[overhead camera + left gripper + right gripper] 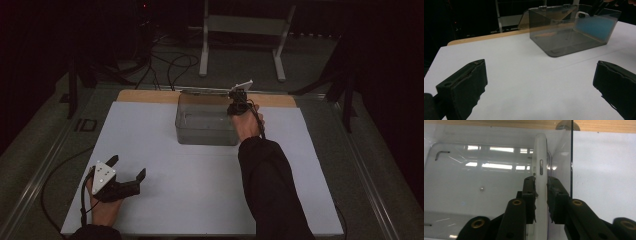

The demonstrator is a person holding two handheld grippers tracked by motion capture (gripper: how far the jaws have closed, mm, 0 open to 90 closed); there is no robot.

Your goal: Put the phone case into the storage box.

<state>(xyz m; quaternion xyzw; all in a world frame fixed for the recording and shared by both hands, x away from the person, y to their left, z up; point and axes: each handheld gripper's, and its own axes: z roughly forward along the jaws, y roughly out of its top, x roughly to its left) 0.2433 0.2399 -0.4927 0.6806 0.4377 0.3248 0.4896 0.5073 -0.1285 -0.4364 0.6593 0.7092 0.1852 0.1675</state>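
Smoke-grey transparent plastic forms the rectangular storage box (206,124), which stands near the far edge of the white table sheet (200,190), its hinged lid (544,16) tipped back behind it. Inside the box, against its right-hand wall, a slim white phone-like slab with a blue face (595,26) stands on edge; the right gripper view presents its narrow white side with a small side button (541,167).

The right gripper (541,187) reaches down over the box's right end, one jaw on each flat face of the slab. The jaws are set narrow, with the pads at or almost at the slab's faces; a sliver of gap may remain on either side, so a firm clamp cannot be confirmed. Gripping across the thin dimension is presumably what allows the slab to be lowered or lifted edgewise close beside the wall.

The left gripper (125,172) rests at the near left of the sheet, well apart from the box, jaws spread wide and holding nothing. Judged from this position, it is parked clear of the working area.
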